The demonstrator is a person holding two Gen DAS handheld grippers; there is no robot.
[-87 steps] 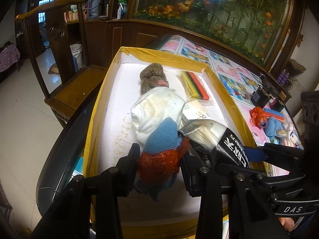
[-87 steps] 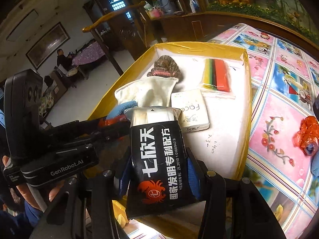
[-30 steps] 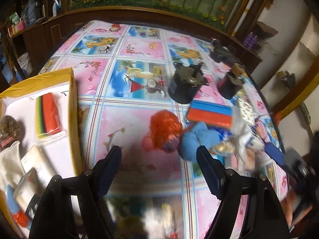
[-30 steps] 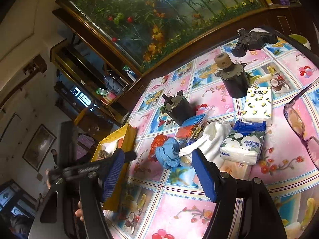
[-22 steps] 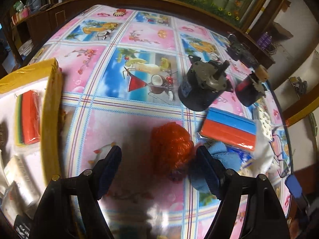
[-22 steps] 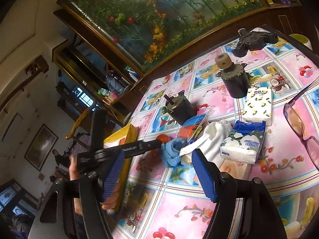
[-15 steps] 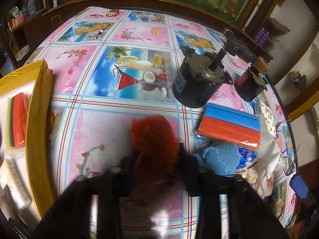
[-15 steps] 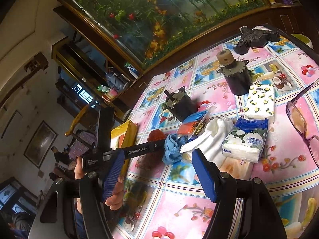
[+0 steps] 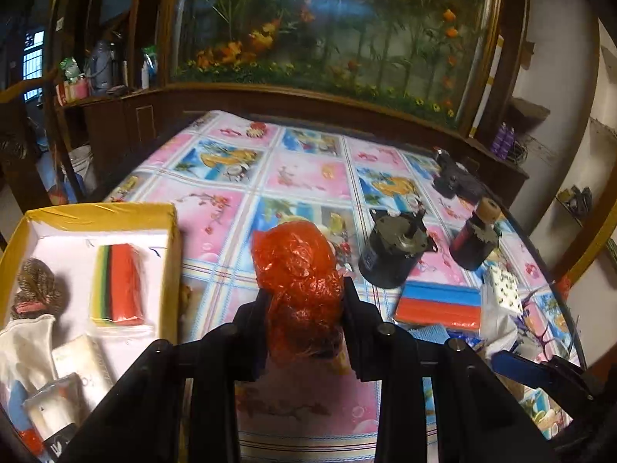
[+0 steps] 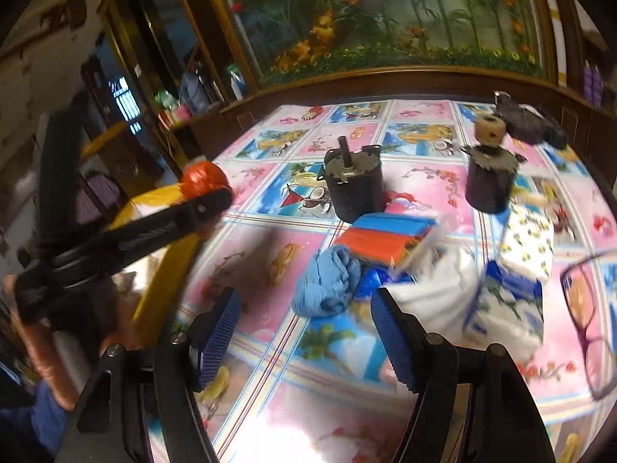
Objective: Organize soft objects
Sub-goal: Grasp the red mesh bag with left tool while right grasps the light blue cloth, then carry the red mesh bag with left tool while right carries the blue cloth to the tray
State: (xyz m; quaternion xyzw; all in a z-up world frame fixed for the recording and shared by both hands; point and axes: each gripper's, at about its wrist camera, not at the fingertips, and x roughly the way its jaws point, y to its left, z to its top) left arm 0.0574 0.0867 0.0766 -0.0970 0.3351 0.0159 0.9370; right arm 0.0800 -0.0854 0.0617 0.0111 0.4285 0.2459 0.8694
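Note:
My left gripper (image 9: 304,305) is shut on a crumpled red plastic bag (image 9: 299,266) and holds it above the patterned tablecloth; the bag also shows in the right wrist view (image 10: 202,179). The yellow-edged box (image 9: 96,212) lies to its left, with a rainbow sponge pack (image 9: 117,283), a brown knit item (image 9: 36,287) and a white cloth (image 9: 23,347) inside. My right gripper (image 10: 304,328) is open and empty, just in front of a blue cloth (image 10: 327,283). A white cloth (image 10: 435,289) and a tissue pack (image 10: 505,308) lie to its right.
Two black motors (image 10: 353,185) (image 10: 489,177) stand mid-table behind a red-and-blue sponge pack (image 10: 385,237). A lemon-print tissue pack (image 10: 528,239) and purple glasses (image 10: 582,308) lie at the right. A dark wooden cabinet runs behind the table.
My left gripper has closed on the red bag and lifted it off the table. My right gripper has moved closer to the blue cloth, still open.

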